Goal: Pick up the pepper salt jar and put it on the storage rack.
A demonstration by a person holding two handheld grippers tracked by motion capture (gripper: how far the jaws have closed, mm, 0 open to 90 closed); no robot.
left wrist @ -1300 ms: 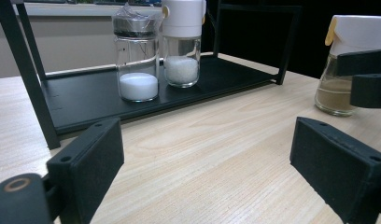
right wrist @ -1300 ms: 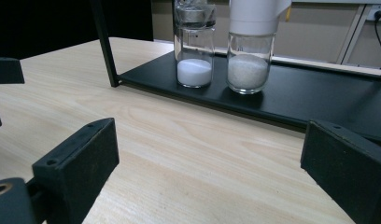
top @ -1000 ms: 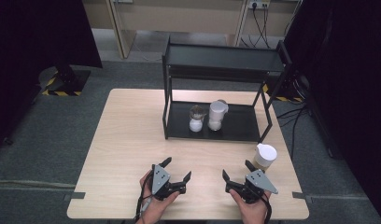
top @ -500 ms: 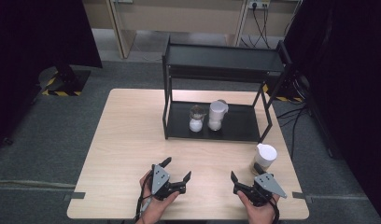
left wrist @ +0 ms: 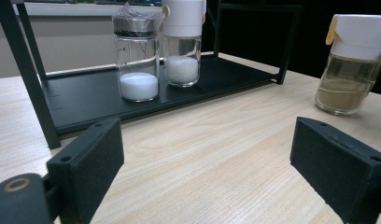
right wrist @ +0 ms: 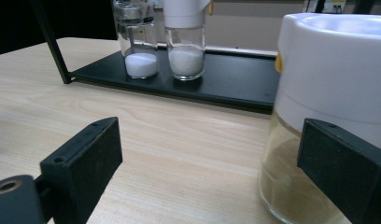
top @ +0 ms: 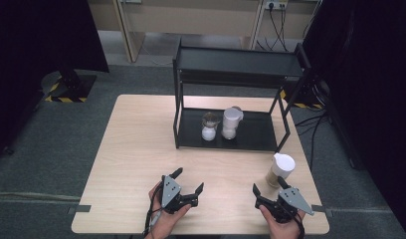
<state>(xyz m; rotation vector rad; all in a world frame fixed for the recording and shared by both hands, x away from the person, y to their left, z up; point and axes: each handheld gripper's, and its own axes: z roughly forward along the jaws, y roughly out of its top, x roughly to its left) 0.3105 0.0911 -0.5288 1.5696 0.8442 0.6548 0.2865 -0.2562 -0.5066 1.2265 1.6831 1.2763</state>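
We hold our right gripper (top: 265,191) just beside the white-lidded glass jar of brown powder (top: 280,170) near the right edge of the pale wooden table (top: 136,149); its jaws, wide with nothing between them, have just been closing slightly. Our left gripper (top: 188,180) rests wide open, empty.

In the right gripper view the near jar (right wrist: 319,116) runs off the right and bottom edges, and one black jaw hides part of its glass. In the left gripper view the two far jars (left wrist: 137,56) lose their tops at the upper edge. From above, both forearms are cut off at the near edge.
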